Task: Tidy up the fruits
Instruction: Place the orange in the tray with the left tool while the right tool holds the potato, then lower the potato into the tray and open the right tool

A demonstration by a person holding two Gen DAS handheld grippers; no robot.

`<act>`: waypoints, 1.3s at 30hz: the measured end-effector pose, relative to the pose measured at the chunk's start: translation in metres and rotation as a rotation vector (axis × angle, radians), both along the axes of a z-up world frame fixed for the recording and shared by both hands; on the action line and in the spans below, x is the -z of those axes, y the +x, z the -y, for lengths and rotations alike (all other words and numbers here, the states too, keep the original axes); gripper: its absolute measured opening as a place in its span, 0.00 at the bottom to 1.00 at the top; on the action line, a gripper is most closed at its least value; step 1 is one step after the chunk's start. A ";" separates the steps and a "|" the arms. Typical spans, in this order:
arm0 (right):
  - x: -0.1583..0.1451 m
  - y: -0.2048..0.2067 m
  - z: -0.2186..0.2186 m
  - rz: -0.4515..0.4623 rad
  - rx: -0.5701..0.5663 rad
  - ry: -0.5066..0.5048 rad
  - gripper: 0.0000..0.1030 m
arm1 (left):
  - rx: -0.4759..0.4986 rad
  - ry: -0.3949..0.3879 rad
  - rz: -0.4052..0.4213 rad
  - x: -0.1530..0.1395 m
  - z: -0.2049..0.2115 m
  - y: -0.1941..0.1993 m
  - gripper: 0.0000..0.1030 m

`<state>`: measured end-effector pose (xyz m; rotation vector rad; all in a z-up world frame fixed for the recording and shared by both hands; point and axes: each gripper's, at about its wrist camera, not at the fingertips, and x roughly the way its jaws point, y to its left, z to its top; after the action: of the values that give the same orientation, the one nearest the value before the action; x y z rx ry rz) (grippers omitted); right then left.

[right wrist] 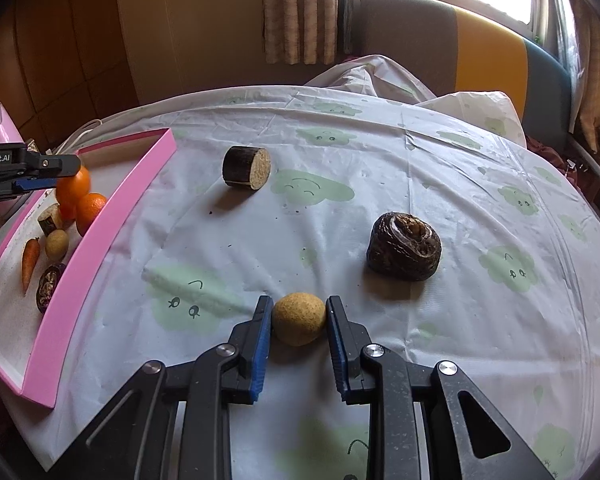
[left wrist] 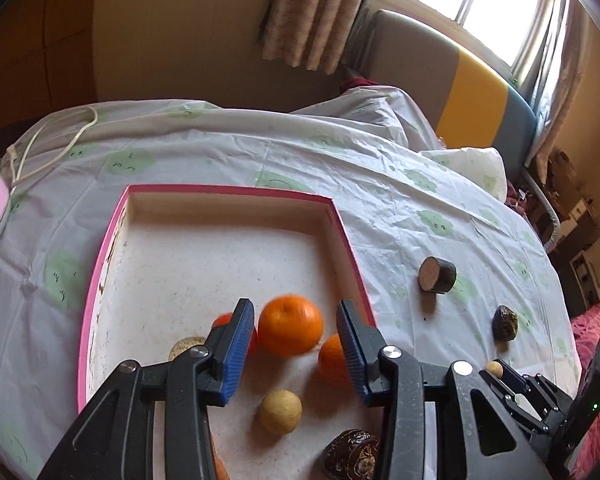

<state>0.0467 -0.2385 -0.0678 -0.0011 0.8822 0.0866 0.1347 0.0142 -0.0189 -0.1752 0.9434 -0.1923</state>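
Pink shallow box [right wrist: 100, 216] on the left with round oranges [right wrist: 90, 206] inside, left gripper [left wrist: 296, 344] spread wide above one blurry orange [left wrist: 290, 324], right gripper [right wrist: 298, 322] pinching a small tan ball-shaped fruit [right wrist: 299, 318] on the cloud-print tablecloth [right wrist: 440, 184], dark wrinkled fruit [right wrist: 404, 246] near it on the right.

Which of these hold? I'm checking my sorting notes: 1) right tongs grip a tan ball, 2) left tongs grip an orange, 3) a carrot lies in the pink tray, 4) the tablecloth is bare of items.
1) The right tongs grip a tan ball: true.
2) The left tongs grip an orange: false, they are open and clear of it.
3) A carrot lies in the pink tray: true.
4) The tablecloth is bare: false, a log piece and a dark lump lie there.
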 end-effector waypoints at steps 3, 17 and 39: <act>0.000 0.000 0.001 0.003 0.005 0.004 0.26 | -0.025 0.014 0.003 -0.001 -0.002 -0.011 0.44; -0.001 0.000 0.000 -0.002 0.045 0.003 0.26 | -0.050 0.042 0.031 -0.006 -0.012 -0.076 0.43; -0.054 -0.016 -0.114 0.009 -0.227 0.168 0.26 | -0.122 0.010 0.067 -0.007 -0.055 -0.099 0.44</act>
<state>0.0306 -0.1241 -0.0142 0.0556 0.8607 0.3724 0.0360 0.0694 -0.0116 -0.2155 0.8639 -0.0804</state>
